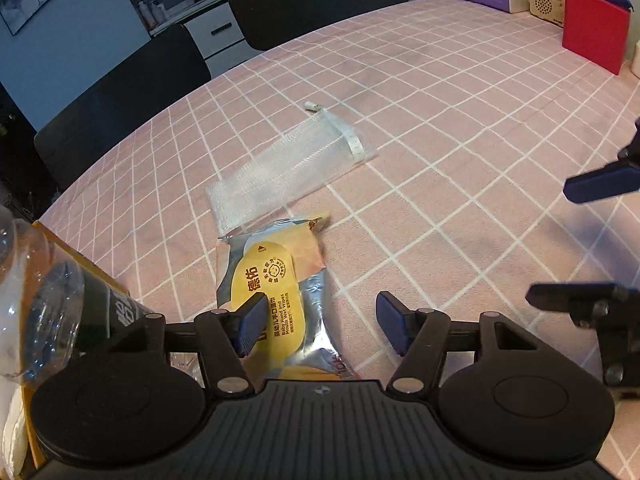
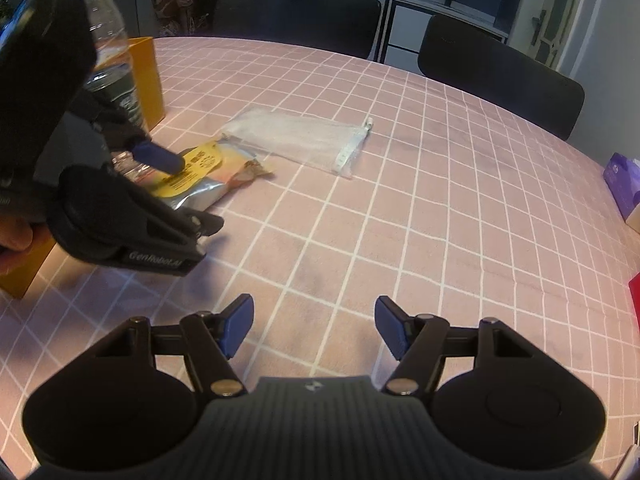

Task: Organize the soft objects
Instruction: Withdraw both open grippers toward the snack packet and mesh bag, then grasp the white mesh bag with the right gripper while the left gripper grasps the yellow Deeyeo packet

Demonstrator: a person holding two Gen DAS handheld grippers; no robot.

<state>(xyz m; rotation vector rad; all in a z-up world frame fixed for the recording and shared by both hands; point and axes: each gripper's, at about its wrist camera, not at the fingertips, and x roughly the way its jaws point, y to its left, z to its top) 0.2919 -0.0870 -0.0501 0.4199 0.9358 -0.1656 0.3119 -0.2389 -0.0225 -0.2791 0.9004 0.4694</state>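
The pink white-gridded tablecloth (image 2: 440,208) fills the view, black chairs (image 2: 500,76) behind it. Near its left edge the left gripper (image 1: 320,322) straddles the silver-and-yellow wet-wipes pack (image 1: 276,292), released, ready to pinch. The right gripper (image 2: 314,326) hovers spread, empty. The clear mesh zip pouch (image 2: 304,140) awaits.

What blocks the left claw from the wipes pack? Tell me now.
Nothing visible. The left claw is open right over the wipes pack, one finger above its yellow label. The clear mesh pouch lies beyond it, not between.
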